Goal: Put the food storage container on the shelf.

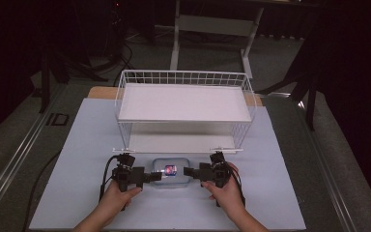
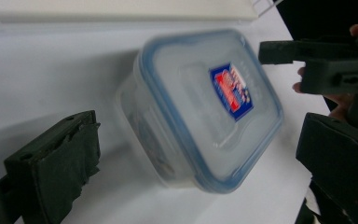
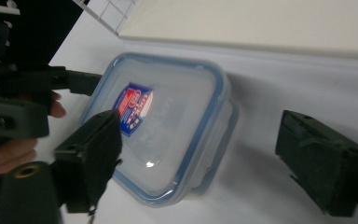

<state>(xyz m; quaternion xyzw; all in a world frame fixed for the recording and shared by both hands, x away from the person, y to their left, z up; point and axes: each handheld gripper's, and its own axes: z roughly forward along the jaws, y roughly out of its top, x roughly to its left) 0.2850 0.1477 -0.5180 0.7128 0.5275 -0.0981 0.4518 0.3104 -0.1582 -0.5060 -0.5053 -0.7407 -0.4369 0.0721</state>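
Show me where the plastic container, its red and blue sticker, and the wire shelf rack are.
plastic container (image 3: 177, 140): right gripper view, on the clear lid.
red and blue sticker (image 2: 231, 91): left gripper view, middle of the label.
wire shelf rack (image 1: 183, 102): high view, on its white top shelf.

container (image 2: 200, 112) blurred in left gripper view | label (image 1: 170, 169) print unreadable | contents unclear

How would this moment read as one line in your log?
clear blue-rimmed plastic box: on white table, lid on | left tongs: open beside it | right tongs: open opposite | white wire rack: behind
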